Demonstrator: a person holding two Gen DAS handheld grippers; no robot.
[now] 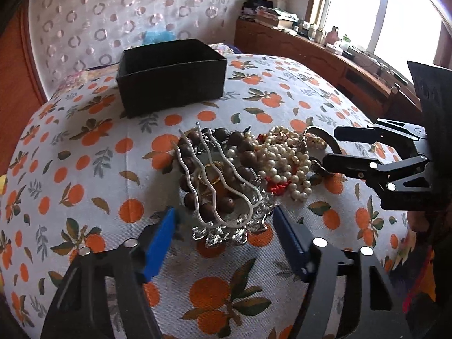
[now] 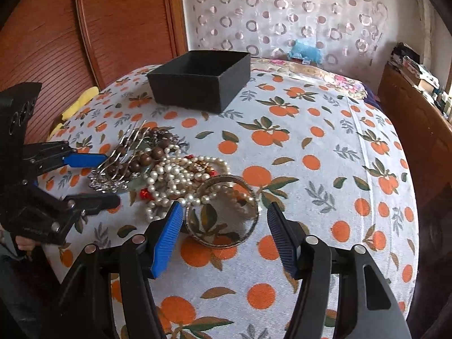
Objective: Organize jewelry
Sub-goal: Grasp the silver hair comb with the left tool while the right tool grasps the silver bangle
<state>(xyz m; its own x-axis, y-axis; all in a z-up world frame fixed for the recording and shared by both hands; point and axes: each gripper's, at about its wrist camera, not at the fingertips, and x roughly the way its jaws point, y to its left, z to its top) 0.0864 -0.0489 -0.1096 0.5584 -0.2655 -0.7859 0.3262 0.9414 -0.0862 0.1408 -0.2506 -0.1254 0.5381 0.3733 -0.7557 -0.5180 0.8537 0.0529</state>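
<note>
A heap of jewelry lies on the orange-print cloth (image 1: 84, 169): a silver hair comb (image 1: 214, 175) over brown wooden beads (image 1: 189, 166), and white pearl strings (image 1: 282, 158) beside them. My left gripper (image 1: 223, 217) stands open with the comb's ornate silver head between its blue pads, which do not press on it. From the right wrist, a round metal bangle (image 2: 223, 243) lies flat at the near edge of the pearl strings (image 2: 175, 175), partly over them. My right gripper (image 2: 224, 214) is open and straddles the bangle. An open black box (image 1: 172, 82) stands behind the heap.
A wooden sideboard (image 1: 325, 56) crowded with bottles and books runs under the window on the right. A curtain with ring pattern (image 2: 282, 14) hangs behind, with a wooden panel (image 2: 84, 28) to its left. A person's hand (image 2: 25, 244) holds the left gripper.
</note>
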